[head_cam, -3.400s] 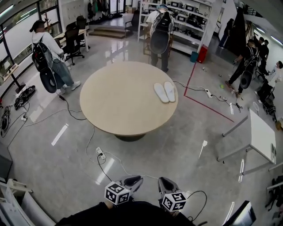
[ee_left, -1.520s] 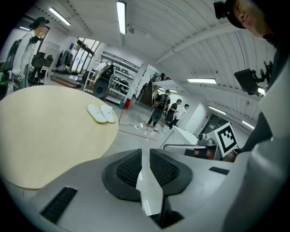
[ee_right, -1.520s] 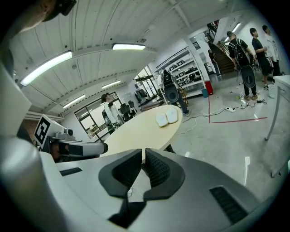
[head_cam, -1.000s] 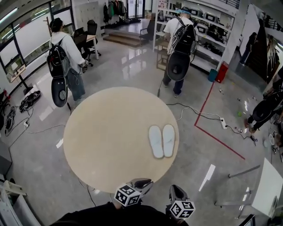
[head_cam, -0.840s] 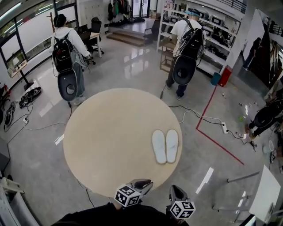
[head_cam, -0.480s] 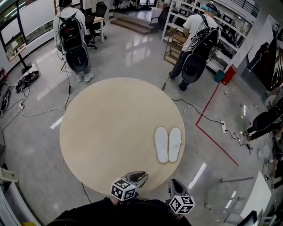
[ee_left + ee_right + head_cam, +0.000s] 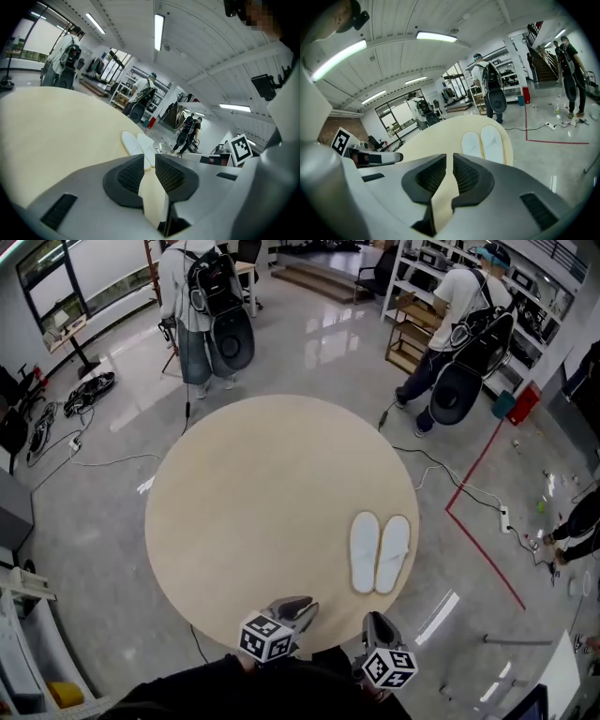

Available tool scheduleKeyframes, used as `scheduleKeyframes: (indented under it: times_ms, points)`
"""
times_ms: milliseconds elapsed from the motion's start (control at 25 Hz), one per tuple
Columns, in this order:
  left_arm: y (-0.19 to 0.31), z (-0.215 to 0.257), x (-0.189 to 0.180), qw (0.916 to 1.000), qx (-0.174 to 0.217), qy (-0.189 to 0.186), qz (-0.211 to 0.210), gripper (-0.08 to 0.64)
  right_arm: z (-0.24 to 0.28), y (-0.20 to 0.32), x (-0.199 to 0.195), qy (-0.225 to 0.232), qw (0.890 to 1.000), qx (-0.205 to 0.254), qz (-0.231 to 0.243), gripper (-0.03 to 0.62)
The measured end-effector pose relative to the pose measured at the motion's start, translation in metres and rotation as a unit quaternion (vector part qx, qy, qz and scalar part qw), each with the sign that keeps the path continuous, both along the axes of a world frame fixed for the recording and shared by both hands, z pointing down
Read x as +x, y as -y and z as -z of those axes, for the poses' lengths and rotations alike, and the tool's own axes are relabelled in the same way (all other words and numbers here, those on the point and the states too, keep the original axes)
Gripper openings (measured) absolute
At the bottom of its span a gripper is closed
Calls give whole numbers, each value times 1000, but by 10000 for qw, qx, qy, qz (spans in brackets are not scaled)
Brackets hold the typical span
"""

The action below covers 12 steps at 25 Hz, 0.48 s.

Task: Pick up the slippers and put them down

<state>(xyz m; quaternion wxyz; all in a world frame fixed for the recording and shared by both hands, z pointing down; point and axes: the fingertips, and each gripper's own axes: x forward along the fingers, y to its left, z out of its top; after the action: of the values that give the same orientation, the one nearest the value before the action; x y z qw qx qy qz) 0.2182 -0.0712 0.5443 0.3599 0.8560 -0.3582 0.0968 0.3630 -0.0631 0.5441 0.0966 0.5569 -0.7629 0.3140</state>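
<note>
A pair of white slippers [image 7: 380,552] lies side by side on the right part of the round beige table [image 7: 262,484], toes pointing away. Both grippers hover at the table's near edge, short of the slippers. My left gripper [image 7: 298,604] is to the slippers' lower left, its jaws a narrow gap apart with nothing between them. My right gripper [image 7: 375,618] sits just below the slippers, pads nearly touching and empty. The left gripper view looks past the left gripper [image 7: 150,159] to the slippers [image 7: 138,143]. The right gripper view has the slippers [image 7: 483,140] just beyond the right gripper [image 7: 453,161].
Two people with backpacks stand past the table, one at the far left [image 7: 211,306] and one at the far right [image 7: 464,324]. A red tape line [image 7: 483,512] and cables [image 7: 441,474] cross the floor on the right. Shelves stand at the back.
The table and slippers have come nearer and now fill more of the head view. Both grippers have advanced to the table's near edge. The two people have shifted places behind the table.
</note>
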Motion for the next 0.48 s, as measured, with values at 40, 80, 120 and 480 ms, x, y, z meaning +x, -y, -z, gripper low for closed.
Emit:
scheduleKeyframes:
  times_ms: [40, 80, 120, 480]
  points:
    - [3, 1, 0, 10000, 0, 58, 74, 69, 0, 5, -1, 41, 10000, 4, 84, 34]
    - [5, 2, 0, 9998, 1, 110, 152, 69, 0, 9, -3, 74, 9998, 13, 183, 35]
    - [8, 3, 2, 9996, 4, 155, 225, 69, 1, 14, -3, 100, 9995, 24, 290, 37]
    - [31, 0, 40, 9988, -142, 307, 358, 144, -5, 56, 23, 309, 9976, 4, 615, 137]
